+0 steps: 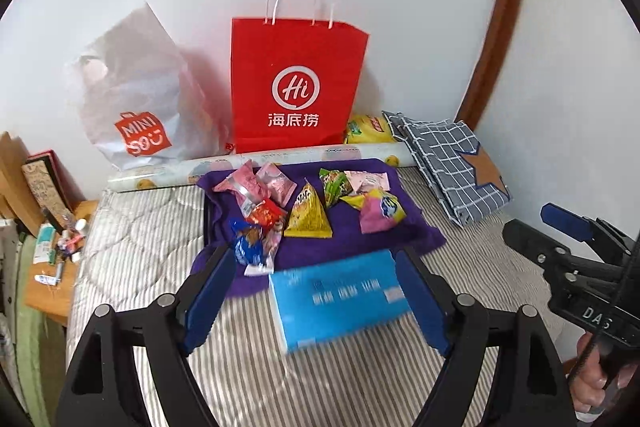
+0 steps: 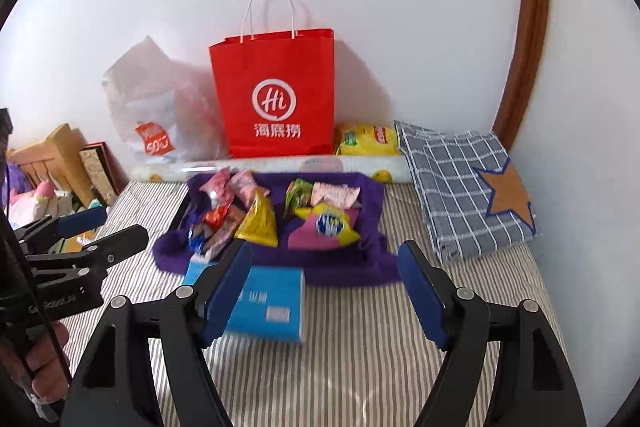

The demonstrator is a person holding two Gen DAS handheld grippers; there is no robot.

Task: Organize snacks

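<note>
Ahead of the open jaws lies one blue box (image 1: 340, 301); beyond it one purple cloth (image 1: 360, 239) carries about ten snack packets (image 1: 310, 217), the pile too tangled for an exact count; farther still, one patterned roll (image 1: 280, 159), one red paper bag (image 1: 298, 87), one white plastic bag (image 1: 140, 95), one yellow pack (image 1: 366, 129); one checked fabric bag (image 1: 448, 163) to the right.

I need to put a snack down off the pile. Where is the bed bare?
Bare striped bedding lies in front of the blue box, and left of the purple cloth toward the bed's edge. It is crowded on the cloth, where the snacks lie, and along the wall: red bag, checked fabric.
</note>
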